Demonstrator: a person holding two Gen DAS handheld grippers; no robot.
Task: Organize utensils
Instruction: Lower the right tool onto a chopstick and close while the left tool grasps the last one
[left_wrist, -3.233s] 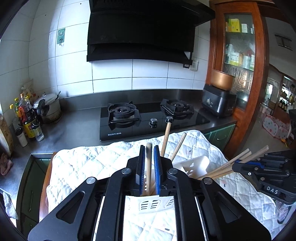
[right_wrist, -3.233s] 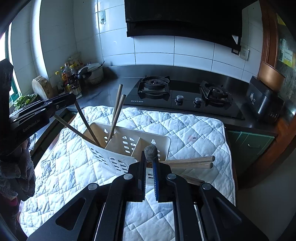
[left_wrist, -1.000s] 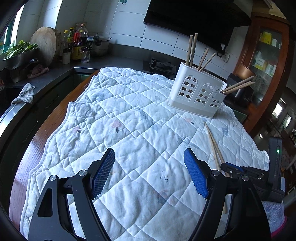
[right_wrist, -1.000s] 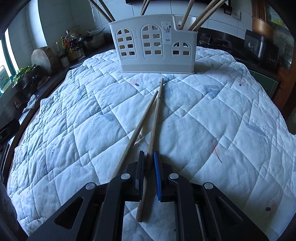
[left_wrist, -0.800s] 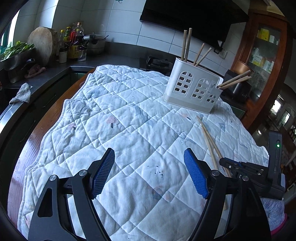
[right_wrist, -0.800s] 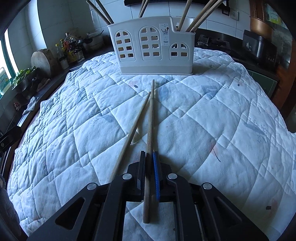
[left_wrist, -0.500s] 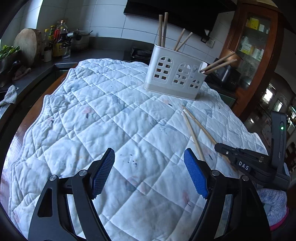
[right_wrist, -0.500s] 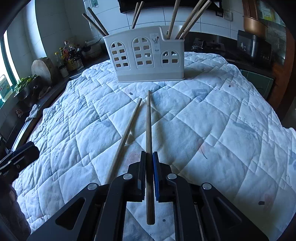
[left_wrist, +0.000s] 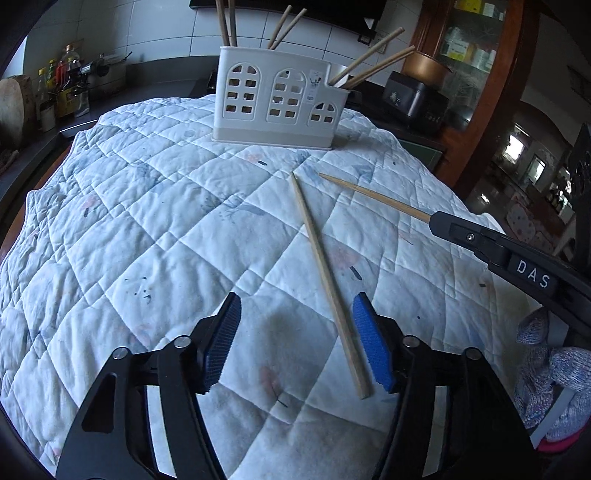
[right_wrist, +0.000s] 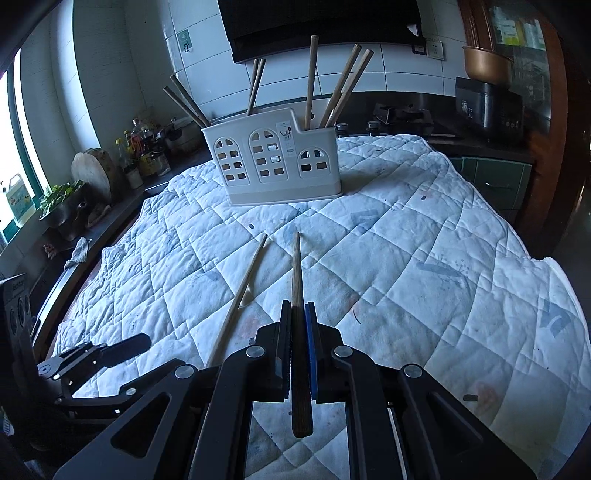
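Note:
A white utensil holder (left_wrist: 277, 99) (right_wrist: 273, 173) with several chopsticks upright in it stands at the far side of the quilted cloth (left_wrist: 147, 221). One loose chopstick (left_wrist: 321, 266) (right_wrist: 243, 291) lies flat on the cloth. My left gripper (left_wrist: 295, 343) straddles its near end; the jaws are closing, and the stick lies close to the right pad (left_wrist: 369, 347) with no pad pressing on it. My right gripper (right_wrist: 297, 317) (left_wrist: 434, 218) is shut on a second chopstick (right_wrist: 295, 266) (left_wrist: 373, 195), which is raised off the cloth with its tip towards the holder.
Bottles and a round wooden board (right_wrist: 92, 170) line the counter on the left. A gas stove (right_wrist: 402, 110) sits behind the holder, with a black appliance (left_wrist: 413, 99) and a wooden cabinet (left_wrist: 491, 92) at the right. A knitted sleeve (left_wrist: 546, 369) shows at the right edge.
My left gripper moved right until the loose chopstick lay between its jaws, which narrowed. My right gripper lifted its chopstick off the cloth.

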